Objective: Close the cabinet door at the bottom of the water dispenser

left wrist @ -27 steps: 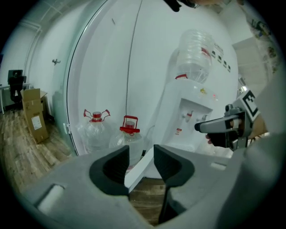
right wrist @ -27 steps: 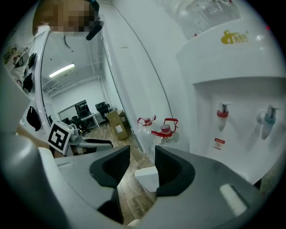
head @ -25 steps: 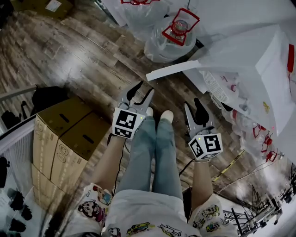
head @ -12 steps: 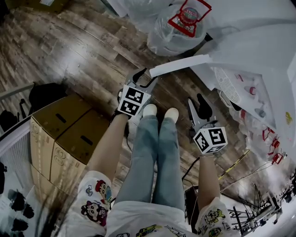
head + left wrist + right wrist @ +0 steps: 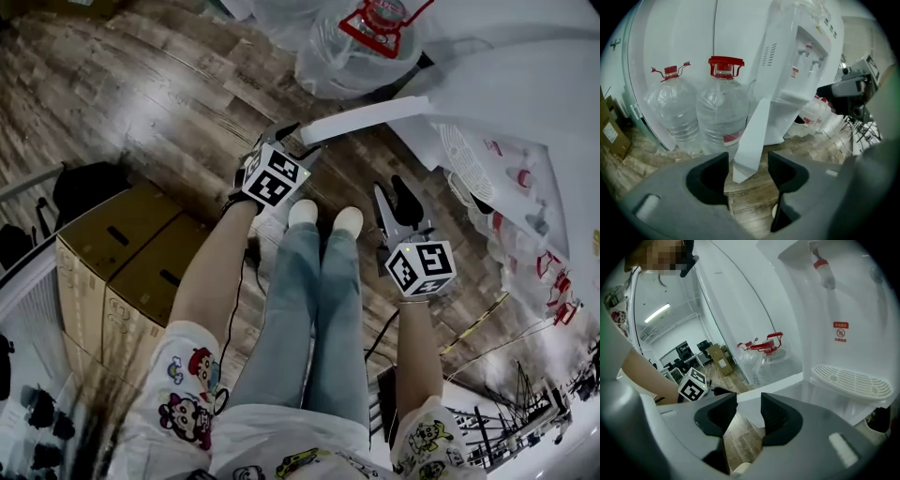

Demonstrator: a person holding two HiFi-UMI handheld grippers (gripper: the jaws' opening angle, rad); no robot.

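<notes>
The white cabinet door (image 5: 375, 117) stands swung out from the foot of the water dispenser (image 5: 525, 84). My left gripper (image 5: 291, 139) is at the door's free end. In the left gripper view the door (image 5: 752, 136) stands edge-on, and its lower corner lies between the jaws of the left gripper (image 5: 747, 171) with a gap on each side. Those jaws have just been opening and stand open. My right gripper (image 5: 394, 197) hovers on the near side of the door. In the right gripper view the right gripper (image 5: 749, 411) is open with only floor between its jaws.
Two large water bottles (image 5: 724, 112) (image 5: 675, 108) stand left of the dispenser, one showing in the head view (image 5: 361, 47). Cardboard boxes (image 5: 122, 262) and a black bag (image 5: 89, 187) sit at the left. The person's shoes (image 5: 323, 217) are between the grippers. The dispenser's drip tray (image 5: 848, 380) is at the right.
Both grippers have sunk toward the floor. The left gripper has moved forward to the door's free end. The right one has shifted only a little.
</notes>
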